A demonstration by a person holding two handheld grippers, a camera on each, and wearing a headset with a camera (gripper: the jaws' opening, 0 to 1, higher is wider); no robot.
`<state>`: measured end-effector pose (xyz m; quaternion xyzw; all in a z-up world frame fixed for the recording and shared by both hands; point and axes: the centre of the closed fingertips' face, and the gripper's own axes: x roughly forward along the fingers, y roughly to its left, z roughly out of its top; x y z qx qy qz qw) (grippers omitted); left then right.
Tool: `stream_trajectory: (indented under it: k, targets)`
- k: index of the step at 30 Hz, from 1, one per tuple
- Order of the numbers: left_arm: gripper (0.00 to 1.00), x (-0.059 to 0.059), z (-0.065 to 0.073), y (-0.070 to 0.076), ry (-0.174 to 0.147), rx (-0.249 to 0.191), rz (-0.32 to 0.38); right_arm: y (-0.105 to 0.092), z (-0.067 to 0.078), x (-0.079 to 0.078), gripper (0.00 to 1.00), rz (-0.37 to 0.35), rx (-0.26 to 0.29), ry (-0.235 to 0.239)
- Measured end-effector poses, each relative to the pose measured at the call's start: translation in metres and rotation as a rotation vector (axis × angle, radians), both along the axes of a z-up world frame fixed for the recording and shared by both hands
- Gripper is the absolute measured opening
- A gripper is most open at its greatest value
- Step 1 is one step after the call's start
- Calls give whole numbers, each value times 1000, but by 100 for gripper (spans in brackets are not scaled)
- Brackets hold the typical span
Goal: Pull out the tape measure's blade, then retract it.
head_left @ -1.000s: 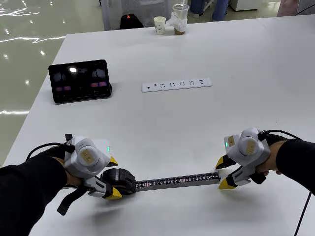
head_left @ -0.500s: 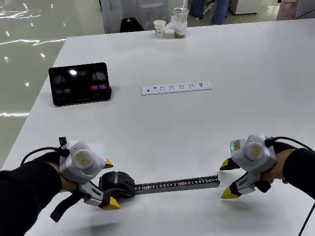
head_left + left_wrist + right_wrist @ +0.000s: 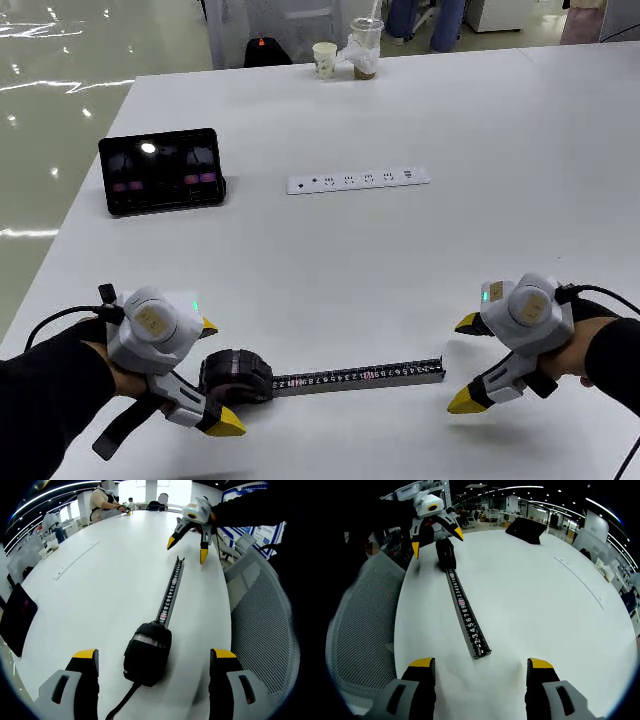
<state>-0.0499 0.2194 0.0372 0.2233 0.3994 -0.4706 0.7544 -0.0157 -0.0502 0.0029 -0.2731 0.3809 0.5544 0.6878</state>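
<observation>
Head view: tape measure (image 3: 237, 375) lies on the table (image 3: 400, 260), blade (image 3: 358, 377) extended; left tool (image 3: 216, 375) gapes wide astride its case, gripping nothing; right tool (image 3: 464, 363) spread, empty, just past the blade's tip.

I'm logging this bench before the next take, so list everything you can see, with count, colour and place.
table: one, white, under everything.
tape measure: one, black case, near edge, between the left jaws, untouched.
blade: one, dark with pale numbers, pulled out flat, tip short of the right jaws.
tablet: one, black, screen lit, far left.
power strip: one, white, mid-table.
paper cup: one, pale, far edge.
plastic cup: one, clear, beside the paper one.
mesh chair: one, grey, by the near edge.
left gripper: one, grey with yellow tips, open.
right gripper: one, same colours, open.
sleeves: two, black.
</observation>
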Motion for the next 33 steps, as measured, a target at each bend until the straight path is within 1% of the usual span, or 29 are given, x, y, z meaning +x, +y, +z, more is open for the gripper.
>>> stream_trajectory:
  k: [1, 2, 3, 5, 6, 7, 8, 9, 12, 14, 16, 18, 19, 21, 24, 26, 27, 29, 33]
  targets:
    - [89, 0, 1, 0, 0, -9, 13, 0, 0, 0, 75, -8, 2, -6]
    - [90, 2, 2, 0, -1, -25, 46, -1, 1, 0, 76, -20, 10, -7]
    - [92, 1, 3, 0, 4, -33, 51, -1, 1, 0, 77, -30, 13, -9]
    - [95, 3, 4, 1, -3, -47, 86, -2, 2, 0, 81, -54, 20, -12]
    - [96, 3, 4, 2, -10, -57, 93, -3, 3, 0, 83, -69, 30, -12]
    - [96, 3, 4, 3, -4, -57, 104, -3, 3, 0, 85, -74, 35, -11]
    - [97, 3, 3, 4, -4, -54, 110, -3, 4, 0, 86, -87, 43, -10]
    - [99, 5, 3, 5, -19, -60, 128, -3, 5, 1, 87, -102, 56, -16]
    - [99, 4, 5, 3, -13, -93, 159, -5, 5, 2, 90, -129, 71, -14]
    - [99, 3, 5, 3, -19, -99, 166, -7, 6, 2, 91, -144, 79, -9]
    - [99, 2, 6, 3, -14, -117, 187, -8, 7, 1, 92, -162, 91, -4]
    - [99, 2, 8, 4, -16, -137, 215, -8, 9, 1, 97, -180, 113, -7]
    - [99, 2, 8, 5, -21, -140, 224, -9, 9, 0, 98, -183, 115, -6]
    - [99, 3, 9, 8, -42, -141, 243, -10, 11, 1, 99, -195, 128, -21]
    - [99, 7, 14, 14, -79, -174, 298, -8, 13, 0, 99, -215, 169, -30]
    - [99, 9, 18, 17, -112, -196, 316, -9, 12, -2, 99, -220, 175, -36]
    - [99, 8, 20, 17, -121, -207, 324, -9, 12, -3, 99, -221, 180, -38]
    - [99, 8, 22, 22, -152, -206, 346, -9, 13, -6, 99, -227, 191, -42]
    - [99, 1, 21, 26, -162, -212, 373, -10, 18, -8, 99, -246, 211, -62]
